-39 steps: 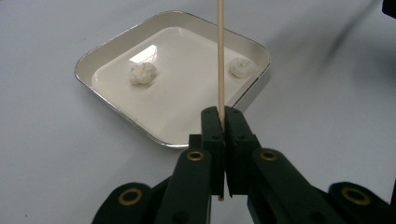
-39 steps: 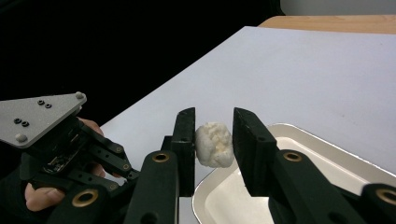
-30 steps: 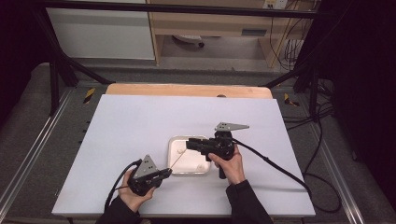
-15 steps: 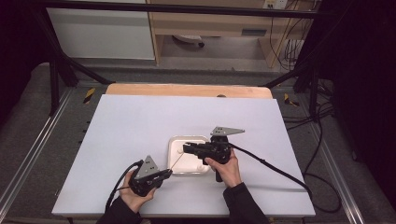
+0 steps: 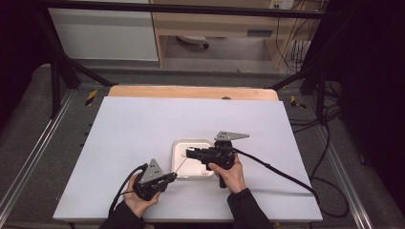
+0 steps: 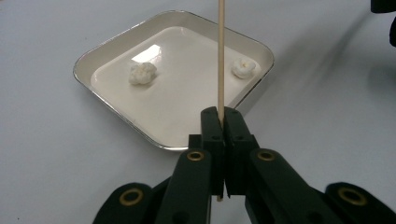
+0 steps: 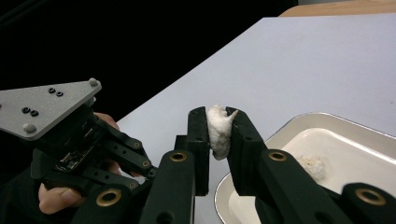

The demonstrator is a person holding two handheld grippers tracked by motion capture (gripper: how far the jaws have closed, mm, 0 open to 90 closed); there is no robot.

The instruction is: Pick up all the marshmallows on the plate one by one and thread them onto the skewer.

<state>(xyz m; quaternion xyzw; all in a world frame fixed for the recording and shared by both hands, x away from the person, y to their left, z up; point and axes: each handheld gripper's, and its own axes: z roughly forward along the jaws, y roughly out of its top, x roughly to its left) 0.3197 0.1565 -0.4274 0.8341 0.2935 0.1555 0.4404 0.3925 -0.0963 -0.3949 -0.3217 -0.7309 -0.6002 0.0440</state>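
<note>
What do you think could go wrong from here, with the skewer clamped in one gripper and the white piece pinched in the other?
1. The right gripper squeezes the soft white piece between its pads; it may crumble or slip out on meeting the point.
2. The left gripper grips the thin wooden skewer near its lower end, so the long free part could bend or twist when pushed.
3. A dropped piece might miss the white tray and land on the table.

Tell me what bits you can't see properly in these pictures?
- Skewer: its top runs off the left gripper view's upper edge.
- White piece in the right gripper: its sides are hidden by the pads.
- Tray: in the high view its pieces are too small, partly under the right gripper.
</note>
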